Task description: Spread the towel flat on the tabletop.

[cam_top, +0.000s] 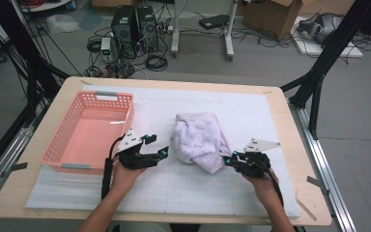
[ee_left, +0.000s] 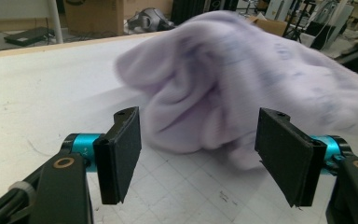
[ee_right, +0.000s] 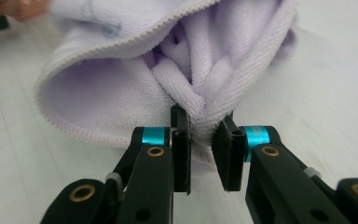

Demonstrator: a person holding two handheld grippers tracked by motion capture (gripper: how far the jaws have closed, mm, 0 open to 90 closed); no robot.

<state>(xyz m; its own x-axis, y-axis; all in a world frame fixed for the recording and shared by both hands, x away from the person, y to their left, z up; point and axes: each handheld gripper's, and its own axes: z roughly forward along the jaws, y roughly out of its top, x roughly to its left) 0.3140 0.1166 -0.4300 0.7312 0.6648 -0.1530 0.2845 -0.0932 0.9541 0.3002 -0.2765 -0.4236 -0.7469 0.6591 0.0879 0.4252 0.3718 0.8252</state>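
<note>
We are holding the right tool (cam_top: 228, 160) nearest to us, and it is pinching a fold at the near corner of the purple towel (cam_top: 199, 139). The towel is lying bunched in the middle of the white mat (cam_top: 270, 121) on the bench (cam_top: 58, 96). Our left tool (cam_top: 163, 153) is waiting wide open just beside the towel's left edge, not touching it. The pink basket (cam_top: 67, 145) is sitting at the mat's left edge. Bare mat is lying in front of the towel and behind it.

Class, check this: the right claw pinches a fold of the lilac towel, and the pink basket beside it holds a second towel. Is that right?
Not quite. The high view shows the pink basket empty. The rest holds: the right claw pinches a fold of the lilac towel.
</note>
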